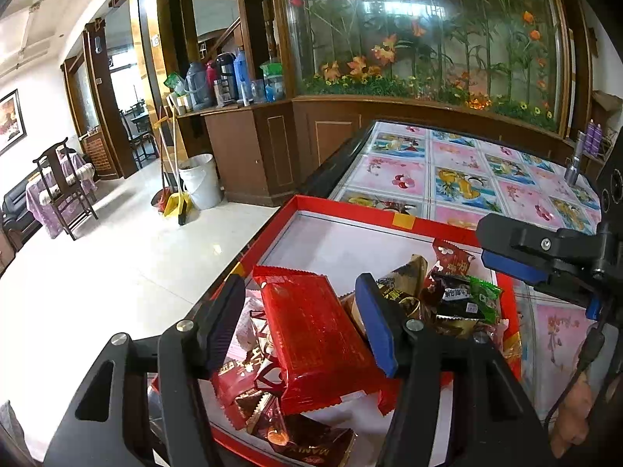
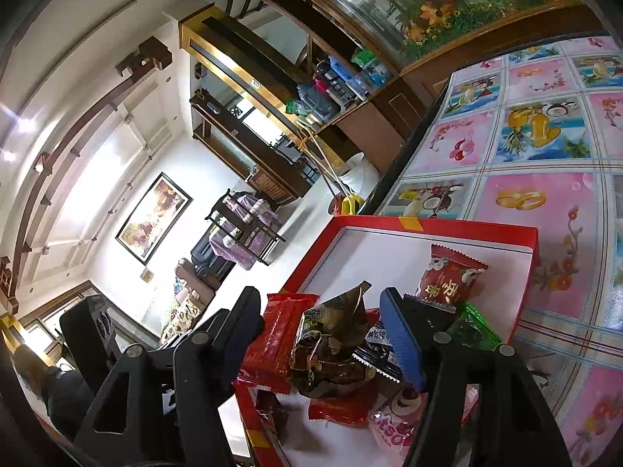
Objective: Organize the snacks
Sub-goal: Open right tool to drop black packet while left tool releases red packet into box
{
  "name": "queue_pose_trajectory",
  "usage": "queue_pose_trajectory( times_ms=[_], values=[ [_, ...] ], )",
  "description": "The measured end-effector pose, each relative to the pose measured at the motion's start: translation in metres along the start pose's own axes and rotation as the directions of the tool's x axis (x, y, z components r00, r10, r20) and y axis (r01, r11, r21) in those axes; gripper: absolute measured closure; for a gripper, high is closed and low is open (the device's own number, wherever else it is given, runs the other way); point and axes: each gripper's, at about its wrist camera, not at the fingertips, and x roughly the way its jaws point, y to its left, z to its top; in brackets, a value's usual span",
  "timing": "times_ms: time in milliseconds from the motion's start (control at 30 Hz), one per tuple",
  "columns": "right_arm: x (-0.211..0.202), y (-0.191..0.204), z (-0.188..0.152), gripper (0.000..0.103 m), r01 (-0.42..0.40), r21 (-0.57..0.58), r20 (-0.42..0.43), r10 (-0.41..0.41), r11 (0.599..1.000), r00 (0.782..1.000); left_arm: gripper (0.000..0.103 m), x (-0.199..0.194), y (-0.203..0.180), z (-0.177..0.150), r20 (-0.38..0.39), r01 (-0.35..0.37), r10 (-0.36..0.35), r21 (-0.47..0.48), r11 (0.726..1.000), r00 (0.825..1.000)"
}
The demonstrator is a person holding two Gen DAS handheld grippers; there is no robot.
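- While over the red tray (image 1: pixel 352 213): left tool (image 1: pixel 301 321) poised with jaws apart, straddling a flat red packet (image 1: pixel 315 340); pads beside its edges, not visibly pressing.
- Red packet lying tilted atop the snack heap at the tray's near end.
- Right tool (image 2: pixel 325 330) likewise parted, set either side of a crumpled olive-brown wrapper (image 2: pixel 335 344); blue pad (image 2: pixel 401 340) near it, contact impossible to tell.
- Beside that wrapper: black sachet (image 2: pixel 379 346), green packet (image 2: pixel 473 327), red packet with white flowers (image 2: pixel 447 276), pink pouch (image 2: pixel 389 426) nearer the camera.
- Far half of the tray bare white.
- Tray resting at the corner of the bench (image 1: pixel 459 167), on a pink-and-blue fruit-print cover.
- Right tool's body visible at the left view's right edge.
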Motion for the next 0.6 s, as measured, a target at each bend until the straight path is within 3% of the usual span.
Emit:
queue_pose_trajectory(
  times_ms=[400,600],
  values=[
    [-0.004,0.002,0.0,0.037,-0.003,-0.01,0.008,0.003,1.0,1.0,0.044,-0.006,0.001,0.002,0.008,-0.008,0.008,0.003,1.0,1.0],
    [-0.01,0.004,0.002,0.037,0.014,-0.028,0.021,-0.014,1.0,1.0,0.032,-0.016,-0.003,0.006,0.013,-0.017,0.017,0.004,1.0,1.0]
  ],
)
